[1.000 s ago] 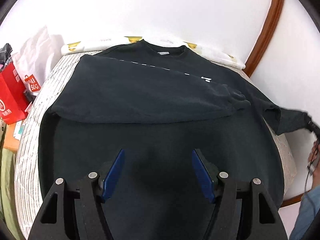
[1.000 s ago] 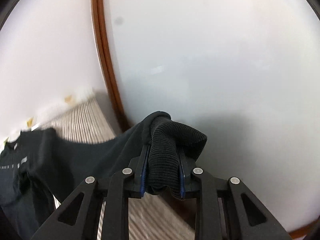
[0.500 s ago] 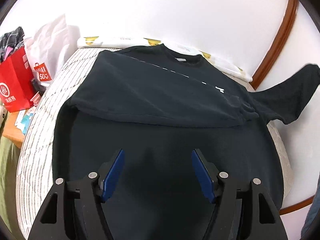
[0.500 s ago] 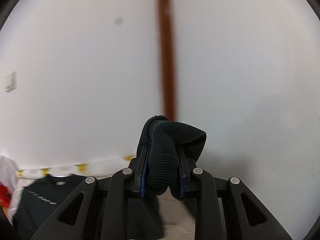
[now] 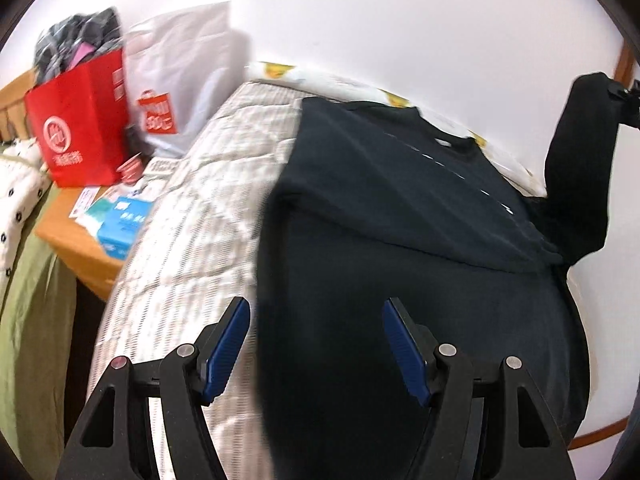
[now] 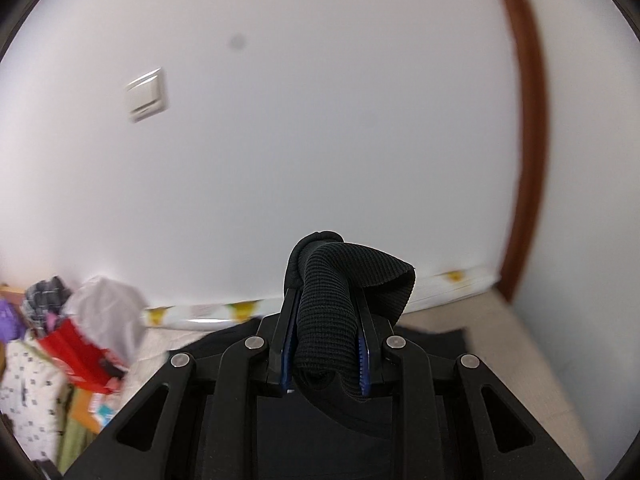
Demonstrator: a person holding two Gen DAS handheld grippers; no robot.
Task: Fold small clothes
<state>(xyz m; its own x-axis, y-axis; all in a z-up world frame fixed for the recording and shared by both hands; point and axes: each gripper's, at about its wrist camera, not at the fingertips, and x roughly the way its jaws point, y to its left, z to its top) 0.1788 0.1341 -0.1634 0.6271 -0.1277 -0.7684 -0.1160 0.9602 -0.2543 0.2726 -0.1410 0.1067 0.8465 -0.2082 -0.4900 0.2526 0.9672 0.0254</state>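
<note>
1. Sweatshirt (image 5: 400, 240) first — we see a big black one lying flat on the striped bed cover (image 5: 192, 208), with its neck toward the white wall (image 5: 400, 20).
2. We see one sleeve already folded across the chest, lying flat from one side to the other.
3. We hold the other sleeve (image 5: 580, 160) up in the air at the far right of the left camera's view. It hangs down to the shirt like a dark flag.
4. Our right gripper (image 6: 326, 344) is squeezed tight on the ribbed cuff (image 6: 328, 320) of that sleeve. The cuff bunches up and sticks out over the top of the blue pads (image 6: 362, 360).
5. Our left gripper (image 5: 316, 344) has its two blue fingers (image 5: 228, 344) standing apart with nothing between them. It hangs over the near part of the shirt — one finger above the bed cover, the other above the black cloth.
6. Beside the bed we see a red shopping bag (image 5: 80, 128) stuffed with clothes and a white bag (image 5: 180, 80) next to it.
7. A small wooden table (image 5: 80, 248) there has a blue box (image 5: 124, 220) and some papers on it.
8. In the right camera's view we see a light switch (image 6: 146, 94) on the wall and a brown wooden frame (image 6: 528, 120) at the right side.
</note>
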